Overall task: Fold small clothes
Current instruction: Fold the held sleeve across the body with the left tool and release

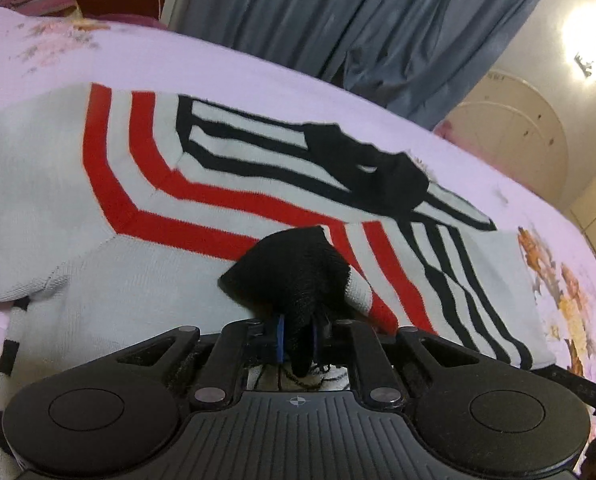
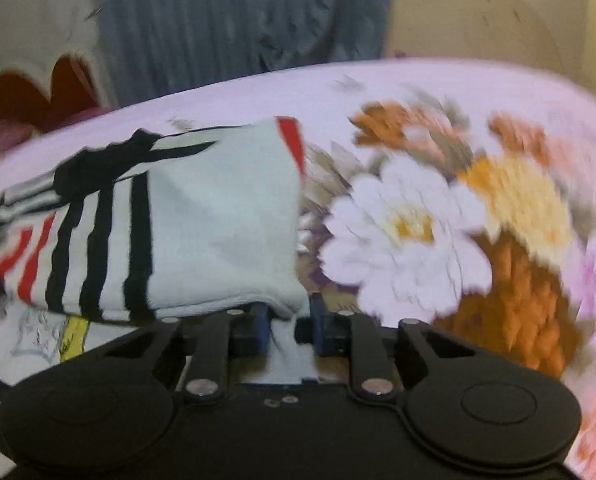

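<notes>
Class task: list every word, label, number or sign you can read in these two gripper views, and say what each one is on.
No words or numbers can be read.
Left gripper body: a small round crosshair mark, a symbol, no letters.
Wall: a faint dark mark, too small to read.
Cloth under the sweater, right view: a grey outline drawing, blurred, no letters made out.
Sweater and bedsheet: only stripes and flowers.

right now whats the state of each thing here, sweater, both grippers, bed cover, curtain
sweater: lying on the bed, partly folded, black cuff and a white edge lifted
left gripper: shut on the black cuff
right gripper: shut on the sweater's white edge
bed cover: spread flat under the sweater
curtain: drawn, hanging in folds behind the bed
</notes>
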{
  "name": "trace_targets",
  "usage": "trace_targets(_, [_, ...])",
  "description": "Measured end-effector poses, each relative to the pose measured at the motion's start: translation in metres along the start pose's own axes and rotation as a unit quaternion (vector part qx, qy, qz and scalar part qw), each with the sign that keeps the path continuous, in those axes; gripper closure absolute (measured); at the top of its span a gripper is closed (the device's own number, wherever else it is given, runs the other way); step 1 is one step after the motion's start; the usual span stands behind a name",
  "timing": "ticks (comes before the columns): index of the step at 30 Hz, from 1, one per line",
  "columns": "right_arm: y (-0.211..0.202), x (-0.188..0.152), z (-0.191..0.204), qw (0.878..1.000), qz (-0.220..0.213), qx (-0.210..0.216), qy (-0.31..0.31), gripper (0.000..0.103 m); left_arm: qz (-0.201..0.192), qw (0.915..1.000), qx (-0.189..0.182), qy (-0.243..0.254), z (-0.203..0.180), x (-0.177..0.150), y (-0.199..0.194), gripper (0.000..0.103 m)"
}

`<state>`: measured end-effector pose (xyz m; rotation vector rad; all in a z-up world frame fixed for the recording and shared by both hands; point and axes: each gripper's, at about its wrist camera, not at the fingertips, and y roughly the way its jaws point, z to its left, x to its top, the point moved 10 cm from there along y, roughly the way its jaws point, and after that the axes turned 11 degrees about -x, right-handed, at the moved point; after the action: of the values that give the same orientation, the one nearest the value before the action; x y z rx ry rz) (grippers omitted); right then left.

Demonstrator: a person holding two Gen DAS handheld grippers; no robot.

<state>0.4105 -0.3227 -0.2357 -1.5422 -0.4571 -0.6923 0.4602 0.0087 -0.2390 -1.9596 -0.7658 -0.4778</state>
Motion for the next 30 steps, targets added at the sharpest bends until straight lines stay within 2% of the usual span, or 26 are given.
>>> trace_targets(1, [-0.003,0.000,0.000,1.000,0.002,-0.001,-0.006,0.083,0.000,0.9999,0.009,0.005,0.001,0.003,-0.006,0.079])
trace_targets(2, [-0.008,0.000,-0.001,1.000,0.001,0.001,-0.007,0.081,-0.005,0.9997,0.021,0.010,0.001,0.006,-0.011,0.052])
trace_targets(4, [-0.020,0.002,-0.005,1.000,-0.002,0.010,0.002,0.071,-0.049,0.9970,0.056,0.022,0.007,0.016,-0.035,0.017])
trace_targets(5, [-0.028,0.005,-0.008,1.000,-0.010,0.014,0.008,0.068,-0.079,0.9942,0.066,0.030,0.008,0.022,-0.047,0.016])
trace_targets(7, [-0.038,0.015,-0.013,0.999,-0.033,0.016,0.017,0.048,-0.086,0.9940,0.054,0.040,0.002,0.025,-0.055,0.017])
trace_targets(10, [-0.031,0.036,-0.010,0.998,-0.051,0.022,0.011,0.047,-0.079,0.9952,0.014,0.056,-0.019,0.031,-0.046,0.017])
trace_targets(14, [0.004,0.054,0.004,0.999,-0.036,0.036,0.007,0.049,-0.062,0.9943,-0.008,0.086,-0.043,0.029,-0.021,0.017])
trace_targets(17, [0.025,0.066,0.012,0.999,-0.033,0.041,0.008,0.051,-0.046,0.9947,-0.001,0.092,-0.044,0.022,-0.002,0.017])
trace_targets(20, [0.048,0.079,0.017,0.998,-0.019,0.049,0.021,0.051,-0.010,0.9966,0.022,0.078,-0.029,0.008,0.014,0.017])
trace_targets(23, [0.072,0.093,0.016,0.997,-0.006,0.053,0.057,0.057,-0.013,0.9953,0.025,0.093,-0.027,0.003,0.016,0.017])
trace_targets(25, [0.083,0.101,0.014,0.996,-0.006,0.049,0.070,0.083,-0.008,0.9945,0.030,0.100,-0.028,0.002,0.018,0.017])
trace_targets(28, [0.092,0.102,0.013,0.999,-0.024,0.012,0.043,0.090,-0.006,0.9942,0.035,0.102,-0.027,0.003,0.018,0.017])
trace_targets(30, [0.093,0.101,0.013,0.999,-0.036,-0.005,0.023,0.090,-0.005,0.9932,0.040,0.109,-0.028,0.003,0.021,0.016])
